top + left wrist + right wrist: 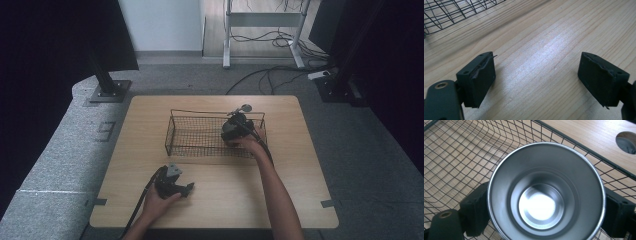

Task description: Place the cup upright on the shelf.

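Steel cup [544,192], base cut off, between right tool [544,212] jaws.

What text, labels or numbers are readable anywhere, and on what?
None readable.
Metal cup in the right hand-held gripper: bare metal, no print.
Wire basket: no tag.
Left hand-held gripper jaws: no markings.
Wooden table: nothing printed.

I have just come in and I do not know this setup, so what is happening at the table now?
A person works with a hand-held gripper in each hand. The right hand-held gripper holds a metal cup between its jaws, inside the wire basket at its right end. The left hand-held gripper is open and holds nothing, low over the bare wooden table in front of the basket.
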### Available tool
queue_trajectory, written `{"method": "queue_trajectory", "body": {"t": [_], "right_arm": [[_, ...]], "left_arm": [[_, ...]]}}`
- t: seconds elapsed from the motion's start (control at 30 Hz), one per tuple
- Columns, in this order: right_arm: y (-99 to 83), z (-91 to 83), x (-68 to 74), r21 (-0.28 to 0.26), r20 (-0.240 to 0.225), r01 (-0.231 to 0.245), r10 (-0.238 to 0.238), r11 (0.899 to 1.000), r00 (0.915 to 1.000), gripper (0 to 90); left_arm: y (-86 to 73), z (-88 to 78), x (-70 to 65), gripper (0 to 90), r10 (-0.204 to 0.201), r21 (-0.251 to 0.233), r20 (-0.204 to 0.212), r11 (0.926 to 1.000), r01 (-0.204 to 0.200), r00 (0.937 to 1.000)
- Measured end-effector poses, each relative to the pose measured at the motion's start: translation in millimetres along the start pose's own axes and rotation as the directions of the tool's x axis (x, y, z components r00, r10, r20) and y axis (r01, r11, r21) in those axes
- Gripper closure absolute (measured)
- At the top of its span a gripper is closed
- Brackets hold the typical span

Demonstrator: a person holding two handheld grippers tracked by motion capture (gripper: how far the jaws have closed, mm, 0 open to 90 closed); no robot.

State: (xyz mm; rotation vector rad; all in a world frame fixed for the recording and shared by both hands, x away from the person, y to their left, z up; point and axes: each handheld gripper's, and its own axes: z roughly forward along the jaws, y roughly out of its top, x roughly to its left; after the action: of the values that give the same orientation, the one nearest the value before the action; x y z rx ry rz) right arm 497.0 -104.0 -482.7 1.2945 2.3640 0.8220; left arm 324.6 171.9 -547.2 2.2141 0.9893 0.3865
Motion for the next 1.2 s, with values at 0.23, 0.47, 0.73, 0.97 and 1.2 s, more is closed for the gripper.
{"method": "queue_trajectory", "body": {"t": [0.23, 0.47, 0.73, 0.97, 1.2], "right_arm": [[0.6, -9.1, -0.1, -0.056, -0.018, -0.018, 0.017, 0.998, 0.9997, 10.4], [0.0, -17.6, -0.7, -0.092, -0.018, -0.023, 0.021, 0.996, 0.9996, 9.1], [-3.1, -31.6, -5.1, -0.187, -0.020, -0.071, 0.068, 0.980, 0.9975, 8.3], [-7.0, -48.6, -3.3, -0.255, -0.022, -0.070, 0.067, 0.964, 0.9975, 9.2], [-16.1, -67.6, 0.0, -0.328, -0.051, -0.065, 0.051, 0.943, 0.9974, 12.5]], "left_arm": [[0.0, 0.2, -0.1, 14.5, -0.002, -0.003, 0.000, 1.0000, 0.002, 1.0000], [0.0, 0.1, -0.2, 14.5, -0.003, -0.002, 0.001, 1.0000, 0.003, 1.0000], [0.0, 0.1, -0.1, 14.5, -0.003, -0.001, 0.001, 1.0000, 0.003, 1.0000], [0.0, 0.0, -0.1, 14.5, -0.002, 0.000, 0.001, 1.0000, 0.002, 1.0000], [0.0, 0.0, -0.1, 14.4, -0.003, -0.001, 0.001, 1.0000, 0.003, 1.0000]]}}
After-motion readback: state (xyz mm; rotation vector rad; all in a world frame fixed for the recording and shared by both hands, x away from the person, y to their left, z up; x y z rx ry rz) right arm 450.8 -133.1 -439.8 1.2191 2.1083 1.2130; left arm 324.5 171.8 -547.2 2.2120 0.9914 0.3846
